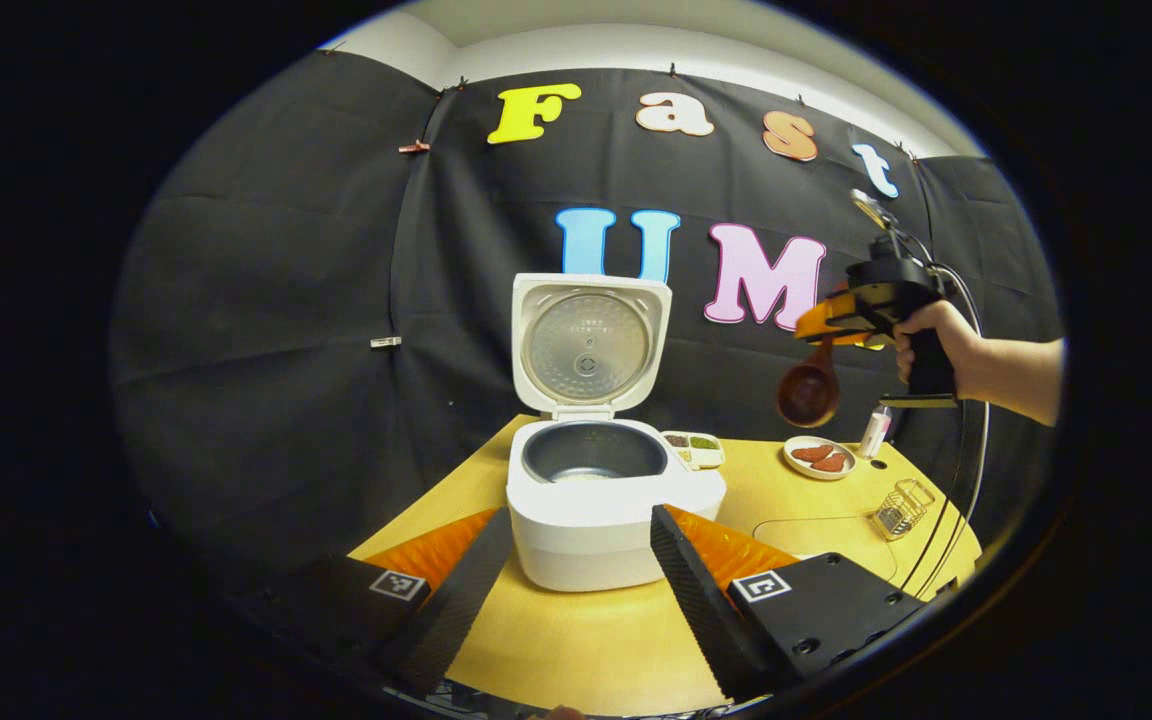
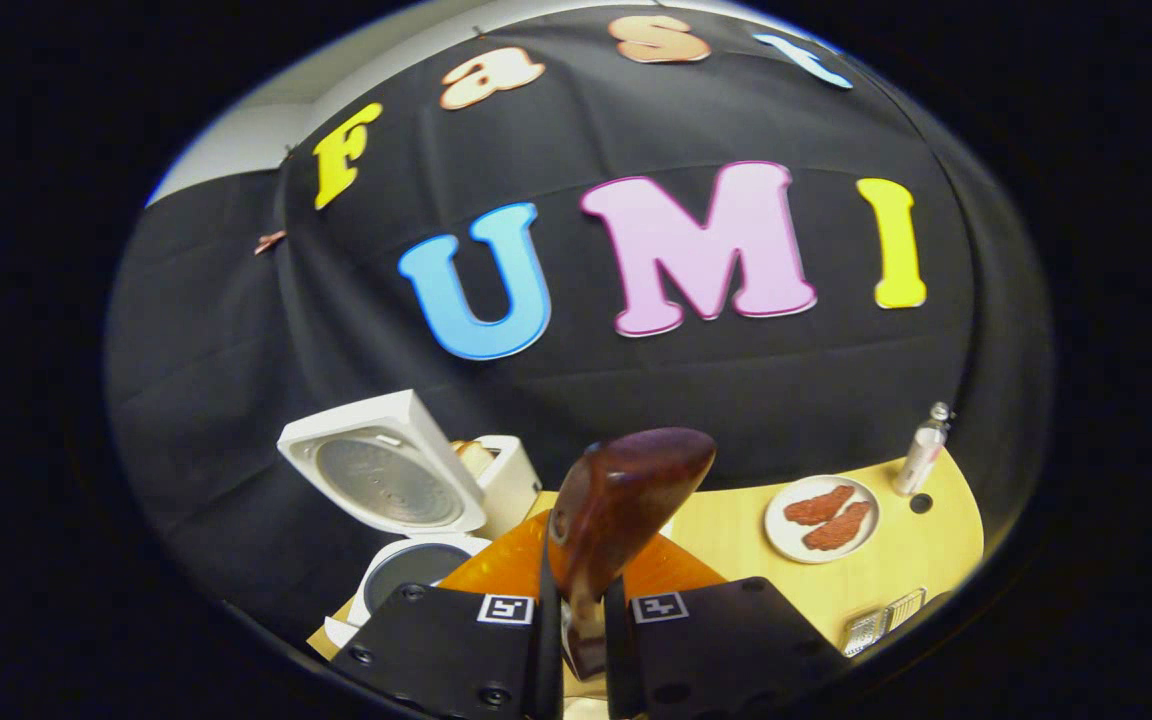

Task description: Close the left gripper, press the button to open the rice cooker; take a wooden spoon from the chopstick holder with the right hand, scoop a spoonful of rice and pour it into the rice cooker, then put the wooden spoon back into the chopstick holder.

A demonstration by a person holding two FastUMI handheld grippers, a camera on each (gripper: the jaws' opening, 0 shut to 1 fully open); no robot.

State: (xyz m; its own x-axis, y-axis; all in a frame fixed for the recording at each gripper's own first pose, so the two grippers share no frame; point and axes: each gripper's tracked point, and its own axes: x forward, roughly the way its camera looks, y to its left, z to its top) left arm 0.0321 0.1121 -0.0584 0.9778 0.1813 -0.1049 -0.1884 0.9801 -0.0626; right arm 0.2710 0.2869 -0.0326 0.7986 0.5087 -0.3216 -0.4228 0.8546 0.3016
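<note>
Bench clutter, right side of frame
A plate (image 1: 817, 458) of reddish pieces, a small bottle (image 1: 874, 432) beside it, a divided tray (image 1: 694, 449) at centre.

Black cloth (image 1: 266, 330) draped all round the booth, pinned up with little clips. White wall (image 1: 636, 45) peeking above it – plus a pale wooden table (image 1: 586, 640).

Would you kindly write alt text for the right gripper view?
The right gripper is shut on a wooden spoon, raised over a yellow table. The open rice cooker stands lower left; a plate and small bottle sit right.
</note>
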